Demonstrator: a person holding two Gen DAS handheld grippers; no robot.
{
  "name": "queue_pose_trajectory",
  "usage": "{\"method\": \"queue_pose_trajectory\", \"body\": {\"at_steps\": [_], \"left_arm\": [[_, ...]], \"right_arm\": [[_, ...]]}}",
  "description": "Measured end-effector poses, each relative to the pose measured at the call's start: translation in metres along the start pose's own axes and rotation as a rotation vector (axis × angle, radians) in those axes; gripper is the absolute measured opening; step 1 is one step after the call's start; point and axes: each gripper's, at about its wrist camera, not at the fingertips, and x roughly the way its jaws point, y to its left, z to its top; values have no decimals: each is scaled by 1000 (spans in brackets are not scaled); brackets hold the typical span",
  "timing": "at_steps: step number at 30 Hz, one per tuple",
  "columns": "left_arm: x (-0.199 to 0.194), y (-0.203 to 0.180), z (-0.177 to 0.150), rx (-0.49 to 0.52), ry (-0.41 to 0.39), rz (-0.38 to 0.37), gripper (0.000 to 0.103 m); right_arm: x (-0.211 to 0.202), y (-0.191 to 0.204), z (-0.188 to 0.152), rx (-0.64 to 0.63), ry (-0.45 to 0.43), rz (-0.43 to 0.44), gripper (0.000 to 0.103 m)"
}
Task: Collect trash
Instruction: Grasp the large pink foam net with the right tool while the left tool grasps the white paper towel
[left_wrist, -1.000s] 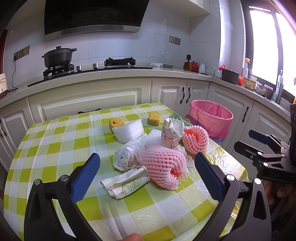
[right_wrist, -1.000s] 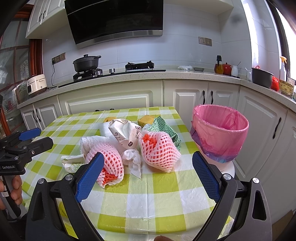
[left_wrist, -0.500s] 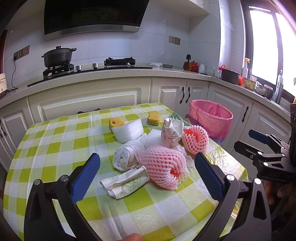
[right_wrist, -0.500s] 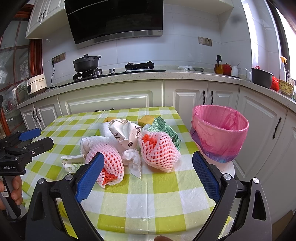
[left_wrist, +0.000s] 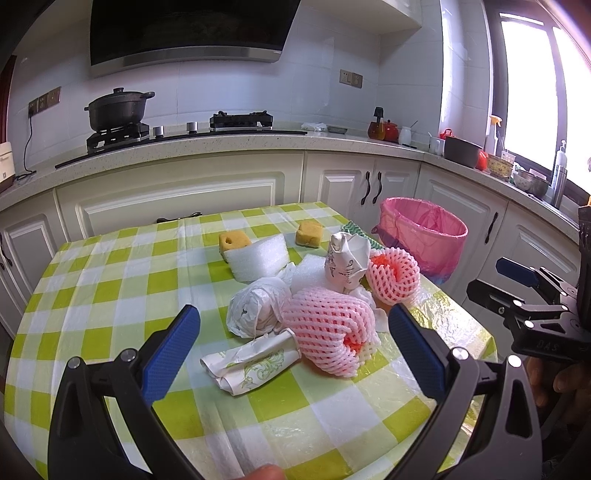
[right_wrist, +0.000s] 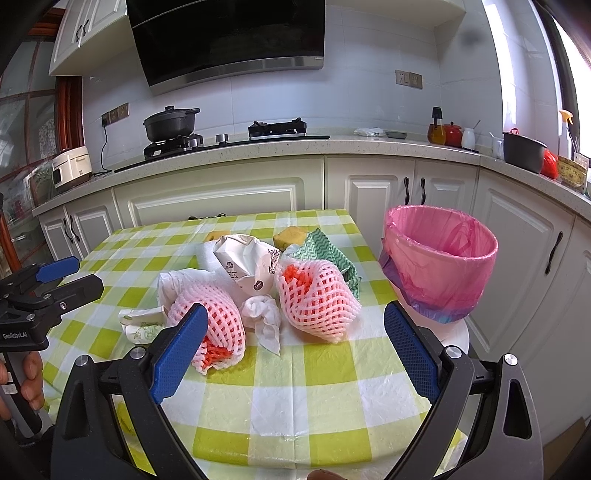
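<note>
- We held the left hand-held gripper (left_wrist: 293, 332) above the near edge of the table (left_wrist: 110, 280), its blue-padded jaws spread wide and holding nothing.
- We held the right hand-held gripper (right_wrist: 295, 332) the same way, jaws wide apart and empty, above the near right part of the table.
- The trash lay in a loose heap on the green-and-white checked cloth, right of the table's middle.
- Nearest the left hand-held gripper lay a crumpled printed paper wrapper (left_wrist: 251, 363), touching a pink foam fruit net (left_wrist: 327, 330) with orange showing at its open end.
- Just behind these sat a balled white plastic bag (left_wrist: 256, 308) and a folded white foam sheet (left_wrist: 258, 258).
- A second pink foam net (right_wrist: 316, 295) lay closer to the table's right edge, with a crumpled white paper bag (right_wrist: 245, 262) standing between the two nets.
- A twisted white tissue (right_wrist: 264, 317) lay in front of that paper bag.
- Two yellow sponge pieces (left_wrist: 234, 242) rested farther back, one on each side of the foam sheet.
- A green patterned cloth (right_wrist: 321, 245) lay behind the second net.
- A bin lined with a pink bag (right_wrist: 439, 266) stood just off the table's right side, upright and open at the top.
</note>
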Motion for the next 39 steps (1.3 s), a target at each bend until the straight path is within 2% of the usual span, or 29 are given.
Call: {"method": "queue_pose_trajectory", "body": {"at_steps": [3,8,14,18,24,27,29,31,32,34,37,39], "left_arm": [[5,5,-1,-18,22,8,99],[27,24,-8,-67,101,19,98],[63,40,-19,-52,197,25,98],[86,44,-28,14,259,13,96],[105,40,-27,133,297,-3,89],[114,36,-27,199,320,3,79],[121,35,-27,220,339,-12,65],[124,37,-27,224,354,-42,45],[124,37,-28,226,355,-48,42],[123,39,-26,220,356,-63,30],[119,40,-25,199,359,-71,17],[116,41,-25,186,361,-78,17]], "right_arm": [[12,1,2,-10,38,-13,90],[47,-2,3,-26,119,-14,90],[90,-10,2,-18,191,-20,90],[117,-12,-1,-21,251,-17,90],[144,-14,-3,-32,309,-28,90],[156,-16,-1,-32,333,-33,90],[160,-19,0,-25,342,-33,90],[166,-22,2,-23,352,-37,90],[168,-23,3,-21,359,-32,88],[172,-23,3,-27,374,-17,65],[176,-18,-1,-43,403,8,51],[174,-16,-3,-48,403,15,46]]}}
